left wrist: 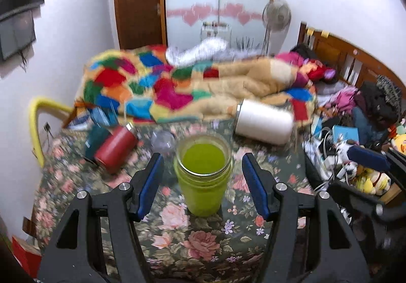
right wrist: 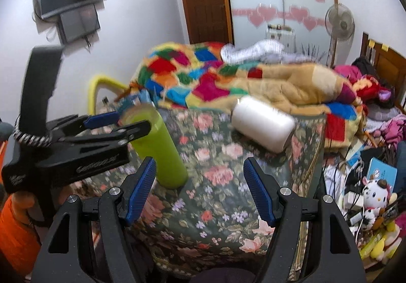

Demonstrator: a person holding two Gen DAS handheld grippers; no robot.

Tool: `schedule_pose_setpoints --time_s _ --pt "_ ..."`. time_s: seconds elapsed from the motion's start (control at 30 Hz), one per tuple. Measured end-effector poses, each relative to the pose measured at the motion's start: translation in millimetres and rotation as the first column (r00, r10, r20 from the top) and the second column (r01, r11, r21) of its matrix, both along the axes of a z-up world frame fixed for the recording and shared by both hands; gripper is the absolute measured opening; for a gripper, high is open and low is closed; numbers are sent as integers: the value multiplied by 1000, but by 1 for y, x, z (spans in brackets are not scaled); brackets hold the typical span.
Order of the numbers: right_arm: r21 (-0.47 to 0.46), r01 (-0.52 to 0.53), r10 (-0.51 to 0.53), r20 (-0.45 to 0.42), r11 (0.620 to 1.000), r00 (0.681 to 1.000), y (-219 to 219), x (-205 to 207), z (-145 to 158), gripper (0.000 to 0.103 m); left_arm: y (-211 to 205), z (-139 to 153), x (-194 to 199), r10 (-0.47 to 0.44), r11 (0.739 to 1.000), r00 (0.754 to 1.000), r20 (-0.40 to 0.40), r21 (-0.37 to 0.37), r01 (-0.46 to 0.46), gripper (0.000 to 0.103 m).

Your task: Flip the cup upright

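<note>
While the tall lime-green plastic cup stands upright, mouth up, on the floral-print bedspread, I log my left gripper spread wide, pads flanking the cup without contact. My right gripper gapes with nothing between its pads; the cup sits at its 10 o'clock. From the left wrist, a white cylindrical tumbler lies on its side at 1 o'clock, a red tumbler likewise at 10 o'clock.
</note>
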State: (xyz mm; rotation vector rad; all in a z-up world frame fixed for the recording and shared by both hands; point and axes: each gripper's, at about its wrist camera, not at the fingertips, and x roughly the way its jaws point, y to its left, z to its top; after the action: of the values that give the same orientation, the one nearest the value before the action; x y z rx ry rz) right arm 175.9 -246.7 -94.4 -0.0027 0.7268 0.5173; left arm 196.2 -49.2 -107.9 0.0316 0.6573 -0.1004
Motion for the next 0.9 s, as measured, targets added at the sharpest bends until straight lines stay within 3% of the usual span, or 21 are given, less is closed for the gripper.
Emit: schedule_pose_setpoints --time_s 0.2,0.43,0.53,0.6,0.67,0.9 --pt "88 17 -32 171 996 985 -9 -40 58 68 14 64 -68 12 1000 979 202 -23 -7 68" --pt "165 19 -78 357 986 931 -13 -95 109 73 21 107 -146 42 999 914 404 -28 -34 81" --pt "175 29 -98 403 984 910 -11 -113 117 74 23 114 -170 66 998 891 449 -38 -54 87" --pt "178 37 -110 422 983 900 -8 -122 120 76 25 115 -180 81 997 879 470 -39 -71 96" --pt "178 46 -119 431 983 894 -6 -126 122 82 27 115 -190 99 995 868 486 -42 -90 101" --pt "170 87 -155 448 982 881 -5 -136 118 103 31 114 -201 114 993 872 477 -65 -95 103"
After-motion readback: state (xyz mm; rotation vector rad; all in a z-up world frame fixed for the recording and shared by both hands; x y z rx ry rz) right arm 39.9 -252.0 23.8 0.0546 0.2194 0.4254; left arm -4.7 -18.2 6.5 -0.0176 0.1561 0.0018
